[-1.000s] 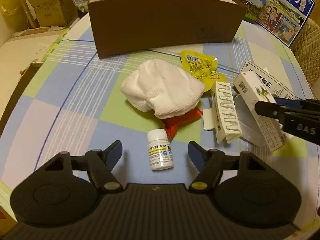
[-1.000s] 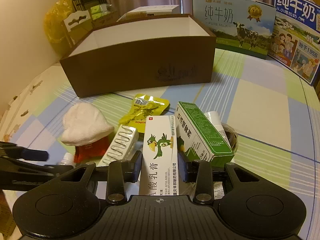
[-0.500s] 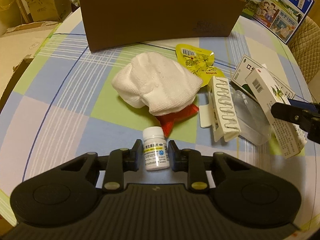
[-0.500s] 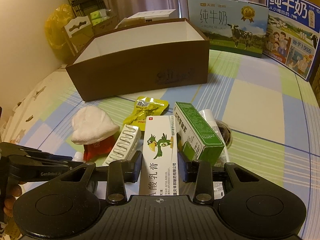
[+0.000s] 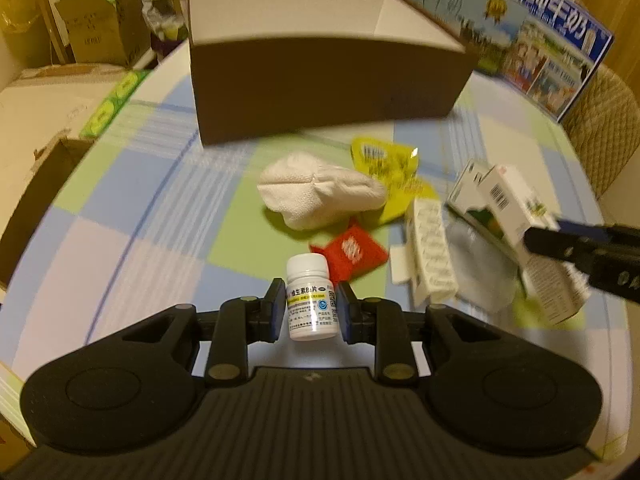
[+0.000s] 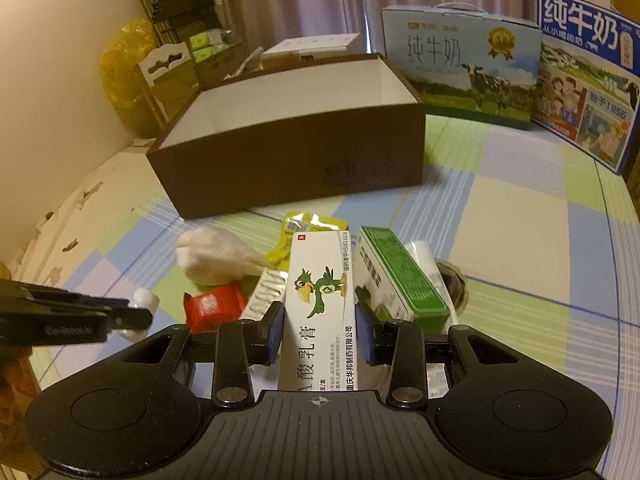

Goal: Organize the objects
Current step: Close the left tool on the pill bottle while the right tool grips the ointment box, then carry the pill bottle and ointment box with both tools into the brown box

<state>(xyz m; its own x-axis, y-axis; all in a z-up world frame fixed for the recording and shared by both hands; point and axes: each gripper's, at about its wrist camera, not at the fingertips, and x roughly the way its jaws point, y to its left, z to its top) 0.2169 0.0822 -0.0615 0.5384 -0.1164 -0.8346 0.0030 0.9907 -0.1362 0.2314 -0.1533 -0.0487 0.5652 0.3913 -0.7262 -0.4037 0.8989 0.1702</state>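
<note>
My left gripper point(image 5: 311, 312) is shut on a small white pill bottle point(image 5: 310, 300), lifted a little off the checked tablecloth. My right gripper point(image 6: 320, 332) is shut on a white ointment box with a green parrot point(image 6: 322, 300), also raised; the left wrist view shows that box point(image 5: 516, 216) at the right, held by the dark fingers point(image 5: 560, 240). Behind stands the open brown cardboard box point(image 5: 320, 76), white inside point(image 6: 288, 100). Loose on the cloth lie a white cloth wad point(image 5: 320, 196), a yellow packet point(image 5: 384, 164), a red packet point(image 5: 352, 250), a white ribbed clip point(image 5: 430, 248) and a green-topped box point(image 6: 396, 276).
Milk cartons point(image 6: 460, 64) point(image 6: 588, 76) stand at the table's back right. A wicker chair point(image 5: 604, 128) is beyond the right edge. Cardboard boxes and a yellow bag point(image 6: 120, 64) crowd the floor to the left. The left gripper point(image 6: 80, 316) shows at the right wrist view's left edge.
My left gripper went from open around the pill bottle to shut on it, then lifted it. The right gripper rose slightly with the ointment box; the table items look farther away.
</note>
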